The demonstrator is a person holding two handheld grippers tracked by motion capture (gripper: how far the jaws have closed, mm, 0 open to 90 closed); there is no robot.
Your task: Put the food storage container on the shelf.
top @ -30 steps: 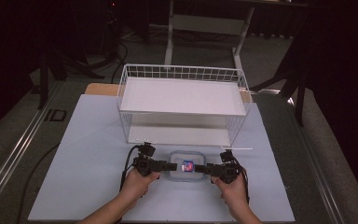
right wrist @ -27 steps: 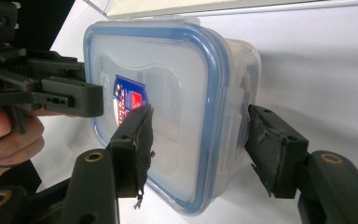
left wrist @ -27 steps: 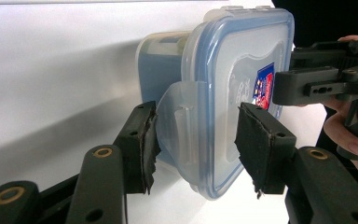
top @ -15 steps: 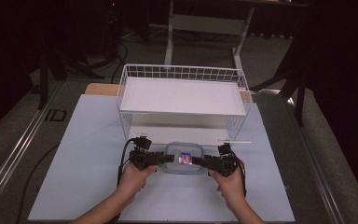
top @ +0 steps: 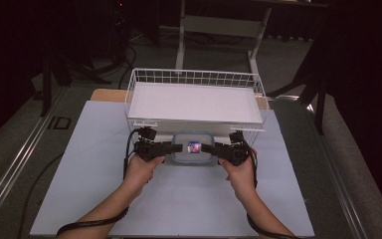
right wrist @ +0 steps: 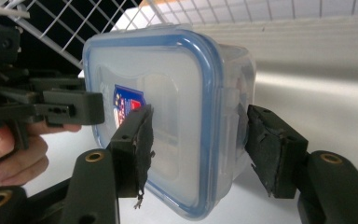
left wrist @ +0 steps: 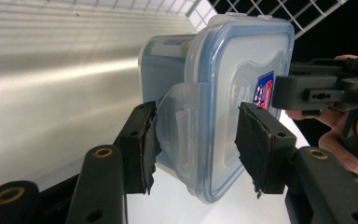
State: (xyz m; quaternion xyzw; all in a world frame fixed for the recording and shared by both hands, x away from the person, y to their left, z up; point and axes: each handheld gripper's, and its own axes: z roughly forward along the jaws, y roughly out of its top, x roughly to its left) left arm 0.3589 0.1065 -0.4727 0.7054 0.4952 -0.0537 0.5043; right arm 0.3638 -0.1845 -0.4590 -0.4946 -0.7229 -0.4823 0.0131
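one clear blue-rimmed container [top: 194,148] with small colourful sticker [top: 194,147]

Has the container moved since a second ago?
Yes. The container, held between the left gripper and right gripper, has moved away from the person, toward the wire rack, and now sits at its front edge.

Container [top: 193,149]: translucent pale, blue-rimmed lid, red-and-blue label.
Left gripper [top: 175,148]: black.
Right gripper [top: 210,148]: black.
Wire rack [top: 195,92]: white grid, white shelf.
Table mat [top: 94,164]: light grey-blue.
Surroundings: dark.
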